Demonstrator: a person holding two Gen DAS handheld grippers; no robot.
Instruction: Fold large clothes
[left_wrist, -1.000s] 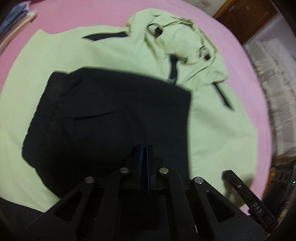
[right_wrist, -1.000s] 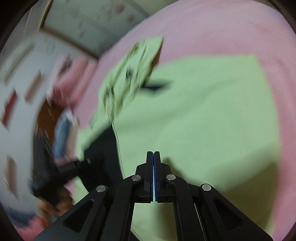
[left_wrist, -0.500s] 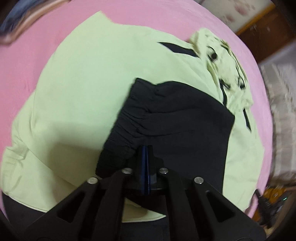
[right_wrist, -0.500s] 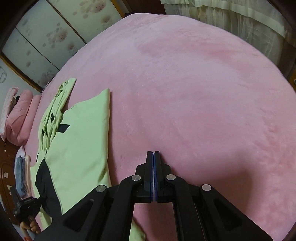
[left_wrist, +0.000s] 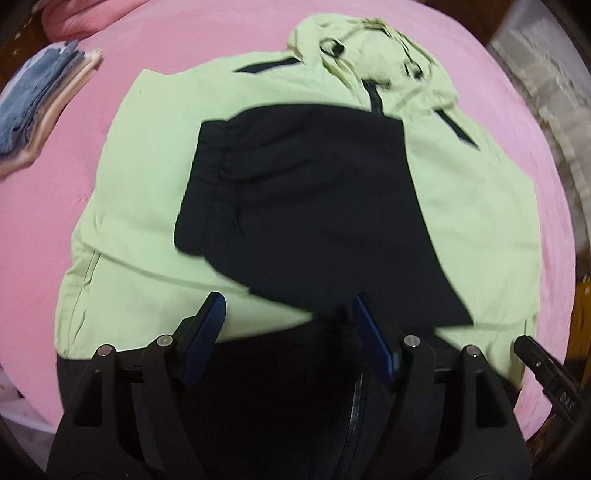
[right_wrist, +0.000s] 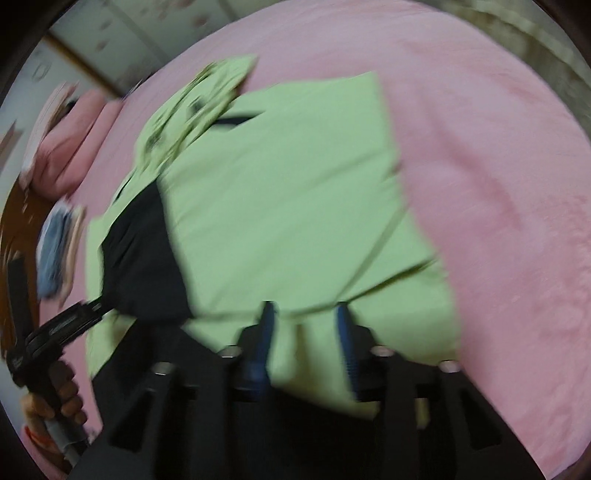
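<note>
Matt light-green woven cloth jacket (left_wrist: 147, 206), smooth, black cloth panel (left_wrist: 306, 206) folded over its middle. Under jacket, fuzzy pink plush blanket (right_wrist: 498, 184). Left of jacket, stacked folded cloth (left_wrist: 40, 107), denim-like on top.

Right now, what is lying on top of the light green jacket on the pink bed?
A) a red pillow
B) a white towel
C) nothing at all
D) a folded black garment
D: a folded black garment with a gathered edge lies across the middle of the light green jacket.
</note>
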